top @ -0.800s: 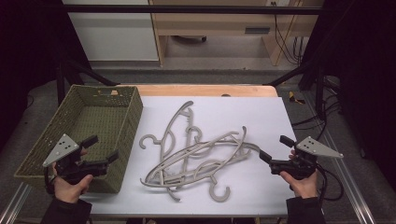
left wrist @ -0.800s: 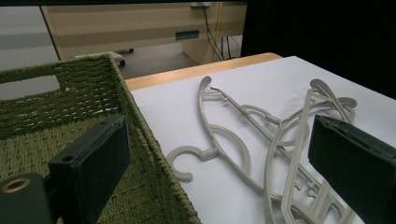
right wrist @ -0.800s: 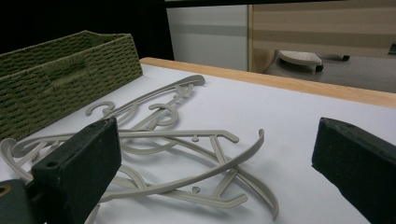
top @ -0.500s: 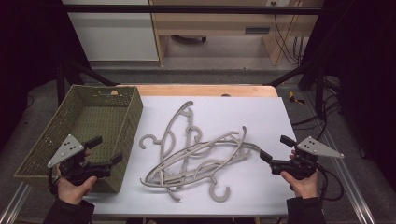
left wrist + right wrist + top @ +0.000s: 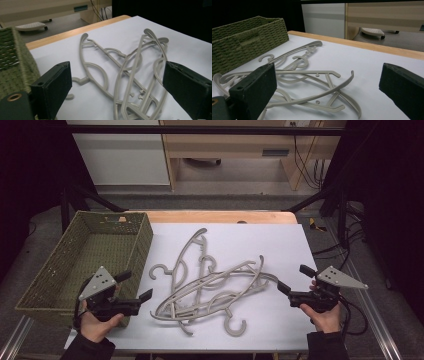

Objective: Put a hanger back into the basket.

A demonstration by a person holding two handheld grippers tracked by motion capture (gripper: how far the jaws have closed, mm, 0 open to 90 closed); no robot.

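Tangled hangers between two idle grippers

At 9 o'clock, green woven basket [image 5: 85,255] on table's edge; at 7, left gripper [image 5: 135,287], jaws wide apart, empty; at centre, grey hanger pile [image 5: 215,287] on white sheet [image 5: 260,235]; at 4, right gripper [image 5: 295,279], jaws gaping, empty

I see a table [image 5: 260,217] with a wooden top. A big white sheet [image 5: 280,250] covers most of it, and a strip of bare wood shows along the far edge.

A pile of grey hangers [image 5: 210,287] lies on the sheet, near the middle. They are all tangled up and cross over each other. One hook [image 5: 235,326] sticks out on the side of the pile close to me.

A green woven basket [image 5: 45,295] sits just left of the pile. Its near side is by the sheet's left edge.
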